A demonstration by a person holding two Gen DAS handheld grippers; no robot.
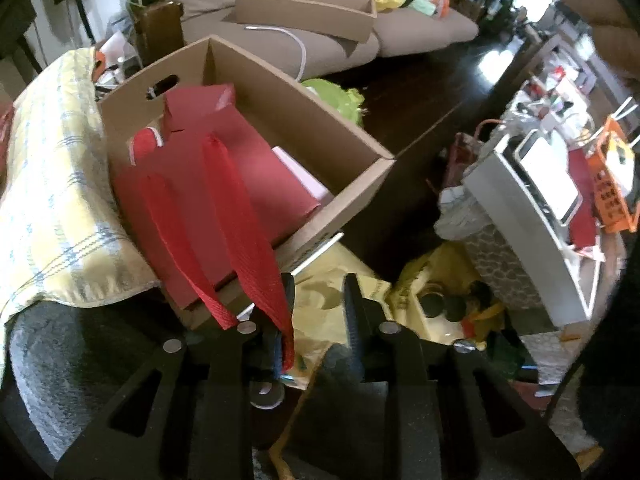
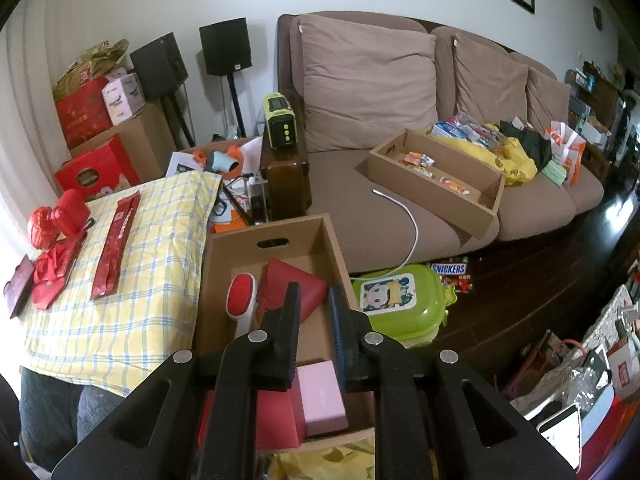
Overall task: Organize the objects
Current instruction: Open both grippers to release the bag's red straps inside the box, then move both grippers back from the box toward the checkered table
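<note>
The left gripper point(image 1: 320, 300) points steeply down at the near corner of the box point(image 1: 352, 196); its jaws stand apart, and the red strap point(image 1: 248, 248) of the red bag point(image 1: 240, 172) drapes over the left finger point(image 1: 286, 304) without being pinched; the bag itself lies in the box, leaning over the near wall, with a pink box point(image 1: 304, 176) beside it; below the gripper lies a yellow bag point(image 1: 320, 296).

The right gripper point(image 2: 314, 308) hovers over the same box point(image 2: 320, 236); its jaws show a narrow gap with nothing between them; under it sit the pink box point(image 2: 322, 398), a red pouch point(image 2: 288, 284) and a red brush point(image 2: 240, 292).

The box sits just beside a checked cloth point(image 2: 160, 240) bearing a long red packet point(image 2: 118, 240) and other red items point(image 2: 52, 236); a green case point(image 2: 400, 300) stands on the floor on the box's other side; on the sofa point(image 2: 360, 192) behind lies a flat tray point(image 2: 480, 200) with snacks.
</note>
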